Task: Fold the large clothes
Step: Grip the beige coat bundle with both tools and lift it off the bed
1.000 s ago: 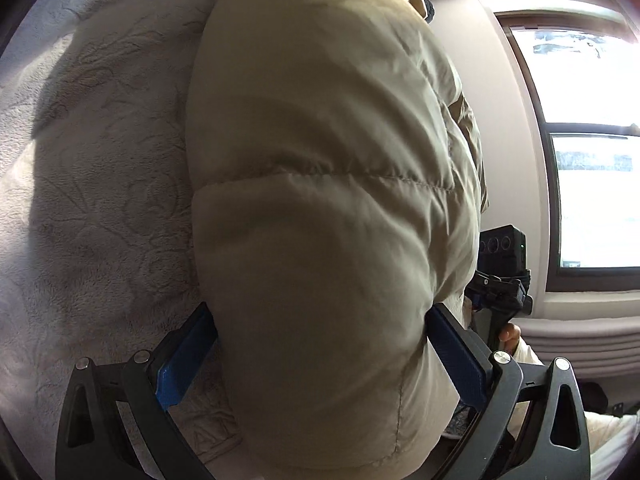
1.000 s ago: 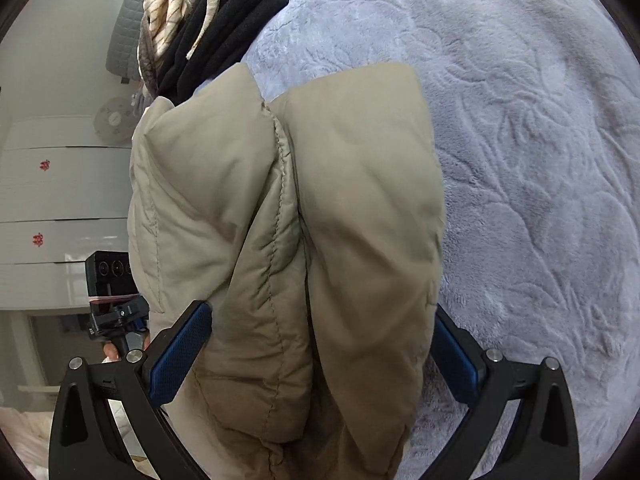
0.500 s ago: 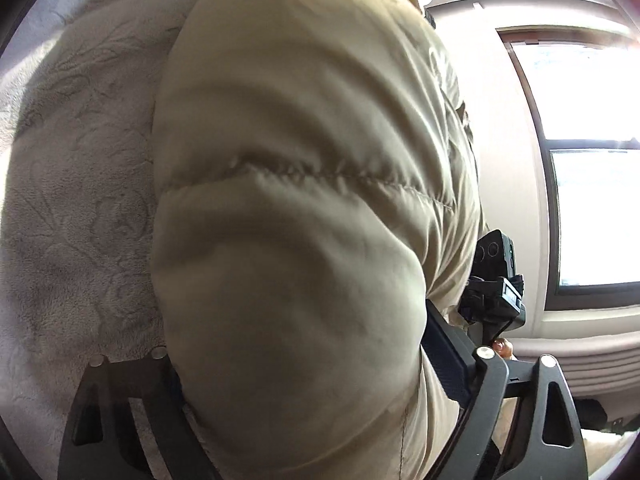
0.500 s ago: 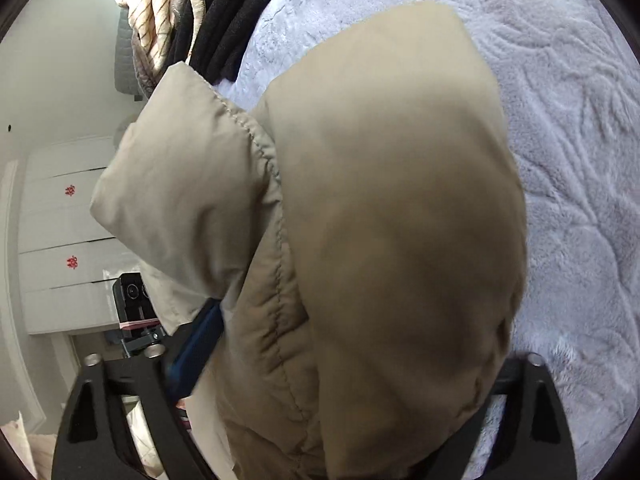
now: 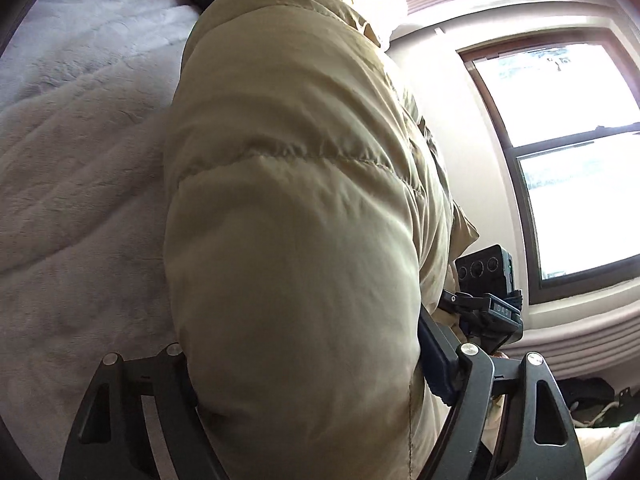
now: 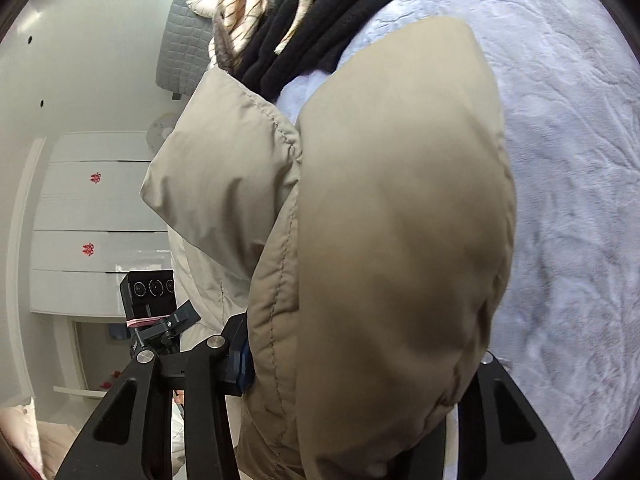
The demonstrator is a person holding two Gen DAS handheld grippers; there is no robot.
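A beige puffer jacket (image 5: 288, 200) fills the middle of the left wrist view and bulges over both fingers of my left gripper (image 5: 304, 344). Its jaws are closing with the padded fabric pressed between them. In the right wrist view a folded bunch of the same jacket (image 6: 400, 200) sits in my right gripper (image 6: 360, 356), whose jaws are also closing on it. The blue left pad (image 6: 240, 352) touches the fabric, and the right finger is hidden under it. The jacket hangs above the bed between both grippers. Each view shows the other gripper's camera beside the jacket.
A pale embossed bed cover (image 6: 580, 160) lies under the jacket. A pile of black and striped clothes (image 6: 320, 20) sits at the far end of the bed. A window (image 5: 560, 140) is on the right, and white drawers (image 6: 92, 220) stand beyond the bed's edge.
Both grippers' jaws have narrowed onto the jacket, and both have risen with it. The jacket now bulges over the pads, and the pile of clothes has come into the left wrist view.
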